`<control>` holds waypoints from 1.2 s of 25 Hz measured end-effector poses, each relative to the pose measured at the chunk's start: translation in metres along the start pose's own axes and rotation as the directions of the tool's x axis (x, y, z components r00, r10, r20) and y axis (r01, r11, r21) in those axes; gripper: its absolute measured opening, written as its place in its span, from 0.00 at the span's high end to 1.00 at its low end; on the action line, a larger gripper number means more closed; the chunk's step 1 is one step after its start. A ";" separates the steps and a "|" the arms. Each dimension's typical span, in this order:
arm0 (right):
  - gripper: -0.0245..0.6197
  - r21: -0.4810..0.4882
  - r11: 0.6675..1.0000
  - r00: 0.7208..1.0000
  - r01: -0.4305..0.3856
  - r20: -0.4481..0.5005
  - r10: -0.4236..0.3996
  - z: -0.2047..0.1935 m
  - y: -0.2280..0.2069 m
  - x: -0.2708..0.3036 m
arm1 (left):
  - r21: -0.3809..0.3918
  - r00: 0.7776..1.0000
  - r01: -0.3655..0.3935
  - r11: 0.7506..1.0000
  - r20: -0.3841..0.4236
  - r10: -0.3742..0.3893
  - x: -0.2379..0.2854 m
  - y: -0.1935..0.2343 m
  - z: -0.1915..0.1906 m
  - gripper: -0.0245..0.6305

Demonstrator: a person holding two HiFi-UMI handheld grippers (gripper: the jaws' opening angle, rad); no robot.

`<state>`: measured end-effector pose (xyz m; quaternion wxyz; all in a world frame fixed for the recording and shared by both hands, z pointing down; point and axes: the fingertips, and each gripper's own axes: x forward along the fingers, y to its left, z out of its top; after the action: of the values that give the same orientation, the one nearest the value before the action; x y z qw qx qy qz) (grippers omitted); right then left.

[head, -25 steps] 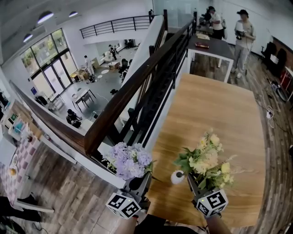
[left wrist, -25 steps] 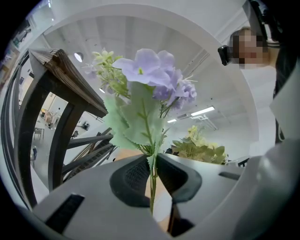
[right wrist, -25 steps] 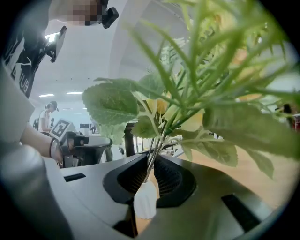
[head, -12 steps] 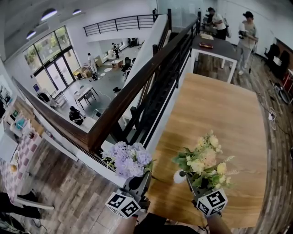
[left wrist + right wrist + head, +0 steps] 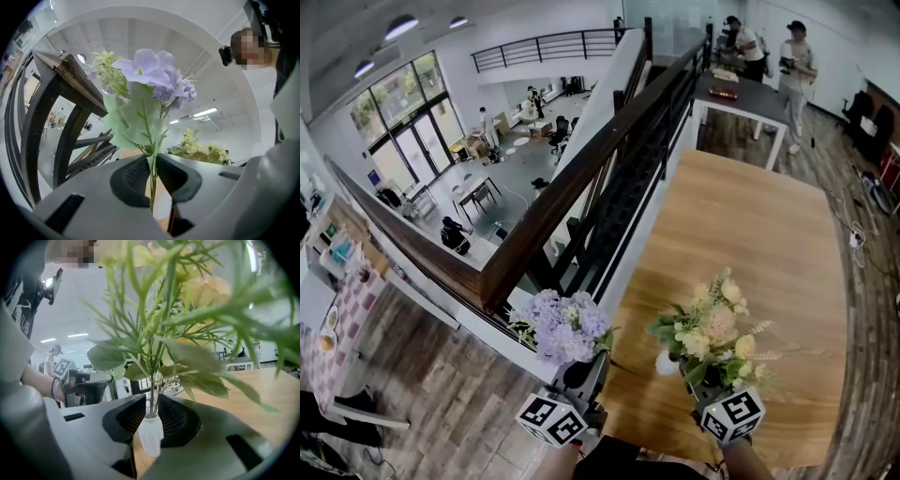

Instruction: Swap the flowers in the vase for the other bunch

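little has shifted: right gripper [image 5: 695, 374] clenched on the yellow bunch's [image 5: 712, 330] upright stems at the vase [image 5: 664, 364] mouth; left gripper [image 5: 586, 371] grasps the purple bunch [image 5: 562, 326] alongside.

There are 2 bunches of flowers: 1 bunch of pale purple blossoms [image 5: 562, 323] with green leaves and 1 bunch of yellow and cream blossoms [image 5: 712, 328] with green foliage. There is 1 small white narrow-necked vase [image 5: 666, 363]. There are 2 grey hand-held grippers, the left gripper [image 5: 152, 171] and the right gripper [image 5: 152, 414]. Furniture: 1 light wooden table [image 5: 750, 234], 1 dark-topped table with white legs [image 5: 741, 94] and 1 dark wooden handrail [image 5: 581, 178]. 2 people stand by the dark table: 1 person in a white top [image 5: 741, 42] and 1 person in a dark cap [image 5: 797, 61].
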<state>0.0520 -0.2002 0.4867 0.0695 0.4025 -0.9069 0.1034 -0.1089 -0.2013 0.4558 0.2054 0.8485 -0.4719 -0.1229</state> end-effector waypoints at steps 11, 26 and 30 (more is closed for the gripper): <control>0.73 0.031 1.000 1.000 -0.002 0.011 0.002 -0.003 0.004 0.003 | -0.003 1.000 0.002 1.000 0.002 -0.002 0.000 0.005 -0.002 0.89; 0.68 0.084 0.995 0.998 0.046 0.050 -0.050 0.012 0.010 -0.010 | -0.015 1.000 0.012 1.000 0.006 -0.012 -0.003 -0.002 0.001 0.89; 0.68 0.097 0.994 0.997 0.051 0.052 -0.056 0.013 0.009 -0.013 | -0.019 1.000 0.011 1.000 0.007 -0.011 -0.003 -0.002 0.001 0.89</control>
<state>0.0534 -0.1880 0.4697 0.0282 0.4321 -0.8914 0.1337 -0.1091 -0.1983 0.4538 0.2109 0.8488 -0.4667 -0.1315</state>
